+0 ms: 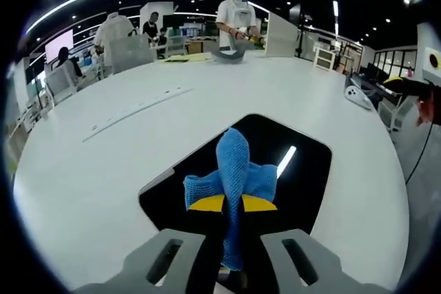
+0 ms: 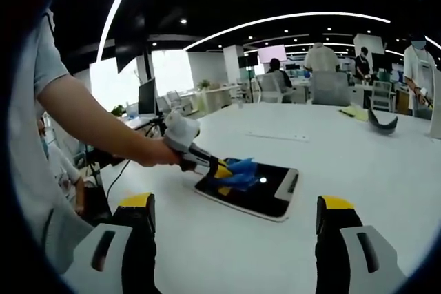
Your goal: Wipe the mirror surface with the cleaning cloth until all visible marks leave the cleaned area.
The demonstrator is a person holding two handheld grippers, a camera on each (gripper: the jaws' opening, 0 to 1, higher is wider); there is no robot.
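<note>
Left gripper view is showing the left gripper [image 1: 232,222] clamping its yellow-tipped jaws together on a bunched blue cleaning cloth [image 1: 233,177], which is standing up in a peak over the mirror [image 1: 303,170]. That pinch is likely keeping a wad of fabric low at the jaw tips so it can be pressed and dragged across the glass. The mirror is lying flat on the white table [image 1: 103,170], a dark rounded rectangle with a pale rim, reflecting a bright strip of ceiling light beside the cloth. No marks are showing on the part of the mirror not covered by the cloth, though the dark reflection is making smears hard to judge. Right gripper view is looking across the same table: the person's hand [image 2: 155,153] is bringing the left gripper [image 2: 222,170] onto the near-left corner of the mirror [image 2: 265,194], the cloth [image 2: 238,173] resting on the glass there. The right gripper [image 2: 234,239] is hovering well short of the mirror with its jaws wide apart, holding nothing, probably kept back to leave the workspace visible.
</note>
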